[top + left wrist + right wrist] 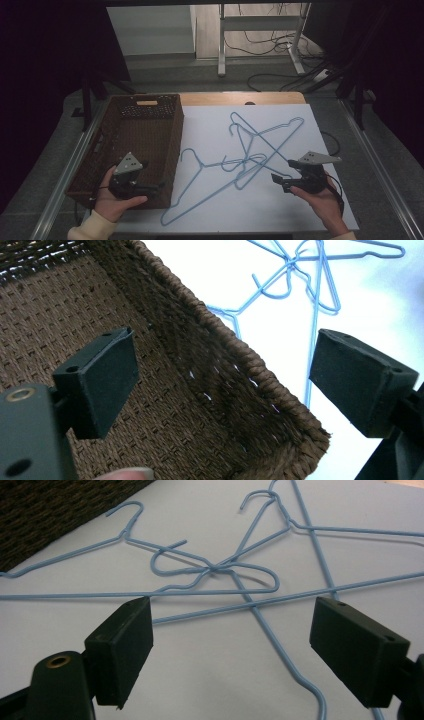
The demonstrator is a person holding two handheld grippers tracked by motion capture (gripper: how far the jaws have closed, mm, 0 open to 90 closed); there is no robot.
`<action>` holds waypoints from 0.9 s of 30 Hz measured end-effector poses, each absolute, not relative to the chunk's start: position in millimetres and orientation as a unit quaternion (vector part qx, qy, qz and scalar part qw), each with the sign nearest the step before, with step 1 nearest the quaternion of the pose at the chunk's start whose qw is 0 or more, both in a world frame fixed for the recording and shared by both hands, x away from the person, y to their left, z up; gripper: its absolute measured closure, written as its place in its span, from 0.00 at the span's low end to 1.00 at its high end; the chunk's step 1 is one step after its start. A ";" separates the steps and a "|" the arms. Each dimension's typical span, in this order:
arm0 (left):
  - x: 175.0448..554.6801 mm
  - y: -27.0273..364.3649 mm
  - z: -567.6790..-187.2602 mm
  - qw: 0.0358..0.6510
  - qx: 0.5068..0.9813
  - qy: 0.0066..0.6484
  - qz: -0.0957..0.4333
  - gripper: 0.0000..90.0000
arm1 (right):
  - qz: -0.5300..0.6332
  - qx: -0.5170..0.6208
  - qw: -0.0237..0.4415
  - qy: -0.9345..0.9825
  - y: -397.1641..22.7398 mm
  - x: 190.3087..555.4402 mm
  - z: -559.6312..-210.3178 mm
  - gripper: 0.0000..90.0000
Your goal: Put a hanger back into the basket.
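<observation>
Item one, far left: one brown woven basket, nothing visible inside it, on the counter. My left gripper hangs at its near right corner, spread wide and holding nothing, the rim between its jaws in the left gripper view. Item two, centre: blue wire hangers, three by my count of hooks, tangled flat on the white sheet just right of the basket. Item three, right: my right gripper, also spread and empty, pointing at the pile. Risks, as I judge them: the crossed wires could drag neighbours along when one is lifted; thin wire may slip from the pads; a hook could snag the basket weave.
</observation>
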State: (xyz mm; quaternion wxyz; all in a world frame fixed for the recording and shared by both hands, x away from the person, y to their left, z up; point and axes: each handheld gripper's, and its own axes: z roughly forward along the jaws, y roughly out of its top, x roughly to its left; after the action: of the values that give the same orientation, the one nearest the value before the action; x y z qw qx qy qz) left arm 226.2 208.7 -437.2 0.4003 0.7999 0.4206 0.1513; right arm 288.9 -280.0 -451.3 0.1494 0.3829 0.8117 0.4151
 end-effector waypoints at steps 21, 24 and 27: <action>220.8 210.5 -437.0 0.404 0.799 0.419 0.154 0.14 | 0.401 0.403 0.143 0.810 -269.2 285.2 -449.0 0.20; 221.3 209.8 -438.5 0.400 0.801 0.419 0.153 0.14 | 0.394 0.407 0.135 0.813 -266.2 289.0 -451.7 0.21; 221.6 208.4 -439.2 0.396 0.805 0.415 0.153 0.14 | 0.383 0.408 0.130 0.818 -261.0 293.1 -455.7 0.23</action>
State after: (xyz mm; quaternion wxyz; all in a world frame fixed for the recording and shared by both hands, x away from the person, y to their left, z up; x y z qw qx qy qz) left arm 221.6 208.4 -439.2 0.3958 0.8049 0.4149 0.1529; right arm 293.1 -261.0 -455.7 0.1297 0.4084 0.8184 0.3829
